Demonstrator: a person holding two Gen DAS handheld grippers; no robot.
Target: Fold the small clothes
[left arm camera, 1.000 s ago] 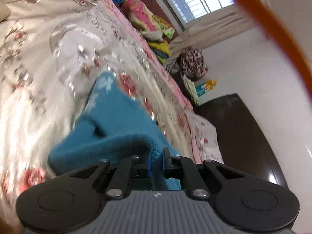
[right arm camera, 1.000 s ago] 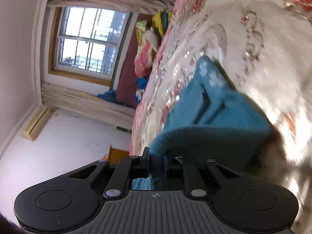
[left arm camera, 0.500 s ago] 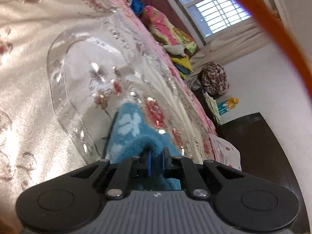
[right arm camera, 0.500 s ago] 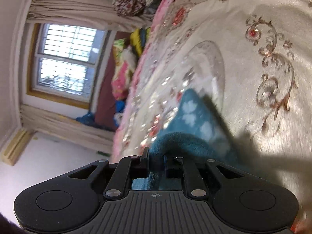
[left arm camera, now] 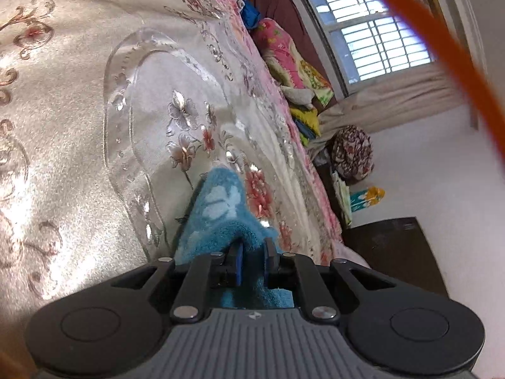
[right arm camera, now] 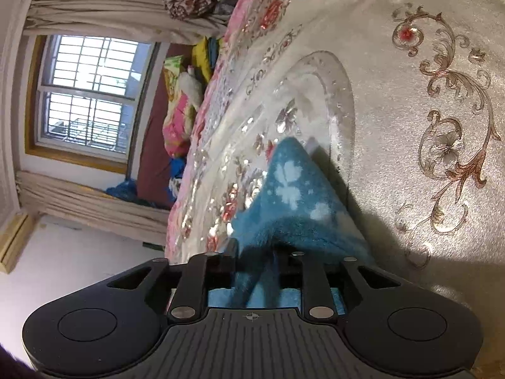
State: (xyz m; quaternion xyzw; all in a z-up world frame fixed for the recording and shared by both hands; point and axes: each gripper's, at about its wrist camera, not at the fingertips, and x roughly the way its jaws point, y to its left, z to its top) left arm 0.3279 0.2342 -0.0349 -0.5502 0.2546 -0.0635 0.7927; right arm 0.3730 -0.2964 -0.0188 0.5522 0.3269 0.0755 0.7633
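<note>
A small blue fleece garment [left arm camera: 221,208] with pale flower prints lies folded on a clear oval tray [left arm camera: 113,101] over the floral table cover. My left gripper [left arm camera: 252,252] is shut on its near edge, the cloth pinched between the blue pads. In the right wrist view the same garment [right arm camera: 296,189] rests low on the tray [right arm camera: 344,101]. My right gripper [right arm camera: 255,255] is opening: its jaws stand visibly apart with a loose fold of the garment between them. The part of the garment under both grippers is hidden.
A pile of colourful bedding [left arm camera: 293,72] lies by the window [left arm camera: 372,31] at the far end. A dark cabinet [left arm camera: 394,246] stands to the right of the cover's edge. An orange cable [left arm camera: 442,47] crosses the upper right of the left wrist view.
Both grippers came down toward the cover, and the raised garment settled flat onto the tray. The right jaws have parted; the left jaws stay pinched on the cloth.
</note>
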